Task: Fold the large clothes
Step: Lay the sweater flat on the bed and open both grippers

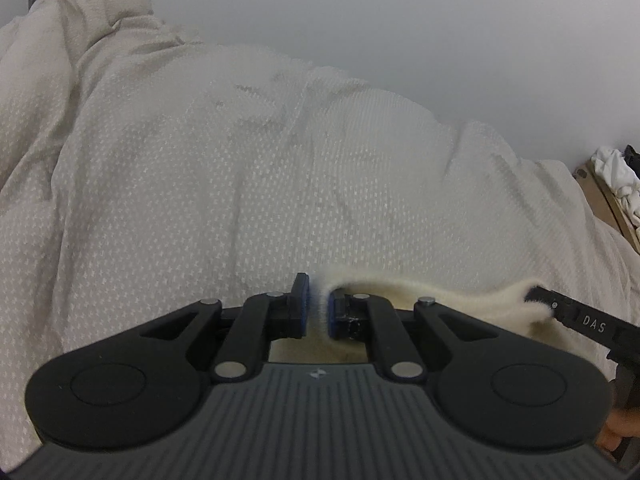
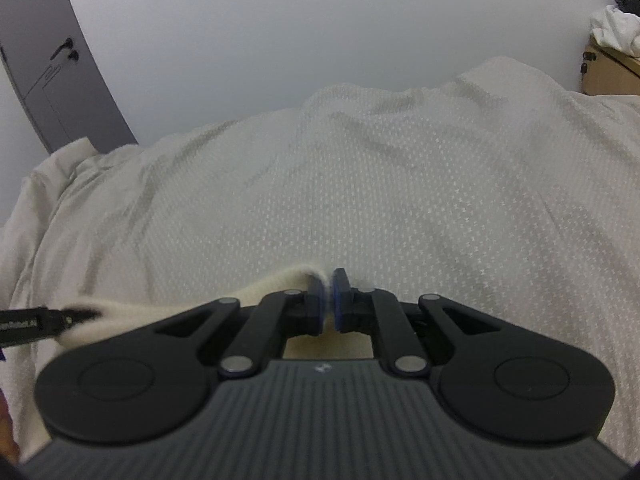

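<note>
A cream fuzzy garment [image 1: 440,294] hangs stretched between my two grippers above a bed. My left gripper [image 1: 318,306] is shut on one end of its edge, with fabric pinched between the blue pads. The garment runs right to my right gripper [image 1: 536,298], whose black fingers clamp the other end. In the right wrist view my right gripper [image 2: 329,302] is shut on the garment [image 2: 168,306], which runs left to my left gripper [image 2: 76,316]. Most of the garment hangs hidden below the grippers.
A bed with a white patterned duvet [image 1: 240,180] fills both views [image 2: 400,200]. A grey door [image 2: 56,64] stands at the far left. A wooden box [image 2: 612,68] with white laundry [image 1: 612,176] stands at the right by the wall.
</note>
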